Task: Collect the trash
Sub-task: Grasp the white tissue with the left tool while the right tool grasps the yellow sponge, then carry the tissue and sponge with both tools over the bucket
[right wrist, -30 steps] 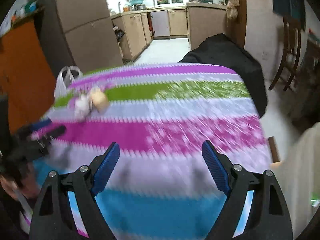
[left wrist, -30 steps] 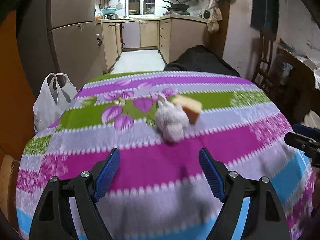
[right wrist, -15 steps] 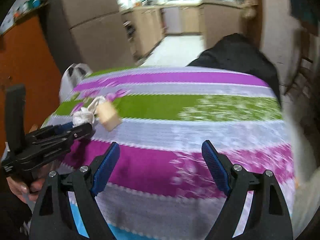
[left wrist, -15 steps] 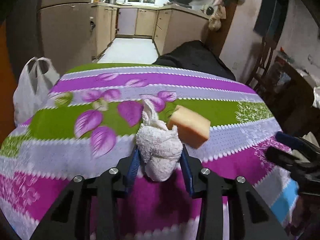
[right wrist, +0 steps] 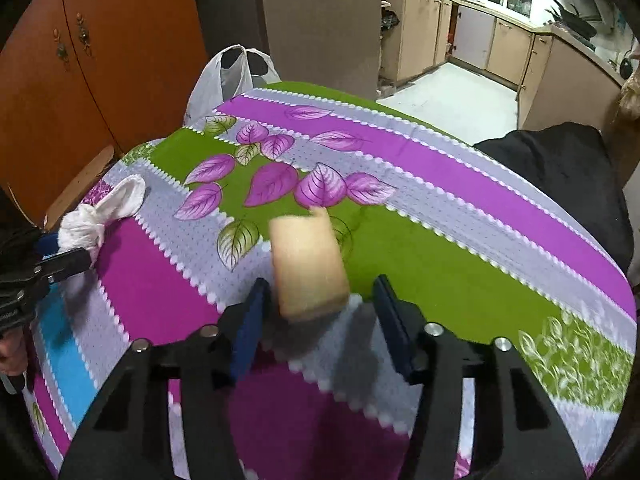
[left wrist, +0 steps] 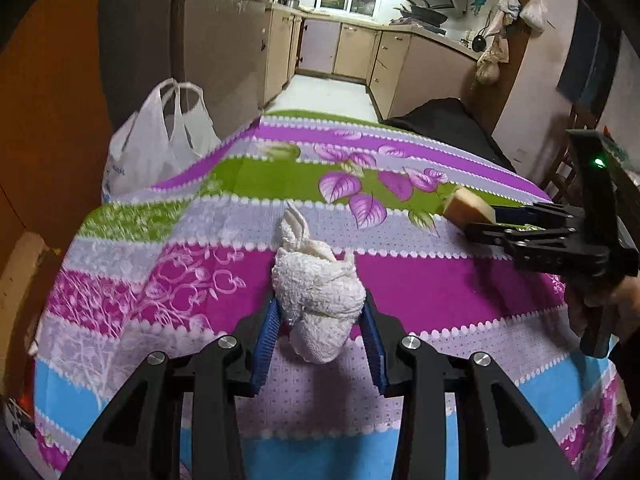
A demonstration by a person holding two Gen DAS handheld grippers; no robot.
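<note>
A crumpled white cloth (left wrist: pixel 316 292) sits between the blue pads of my left gripper (left wrist: pixel 320 340), which is shut on it over the striped floral tablecloth (left wrist: pixel 440 300). The right wrist view shows the same cloth (right wrist: pixel 96 216) at the far left, in the left gripper (right wrist: pixel 64 250). A tan sponge block (right wrist: pixel 308 264) lies between the jaws of my right gripper (right wrist: pixel 320 308), which are closing. The left pad is against it and a gap shows at the right pad. In the left wrist view the sponge (left wrist: pixel 466 210) is at the right gripper's tips (left wrist: pixel 482 222).
A white plastic bag (left wrist: pixel 156 148) hangs off the table's far left edge, also seen in the right wrist view (right wrist: pixel 236 76). A black covered seat (right wrist: pixel 560 168) stands beyond the far right edge. Orange cabinet doors (right wrist: pixel 100 60) are at the left, kitchen units behind.
My left gripper closed on the white cloth and drew it toward the near left of the table. My right gripper swung left over the sponge and its jaws narrowed around it.
</note>
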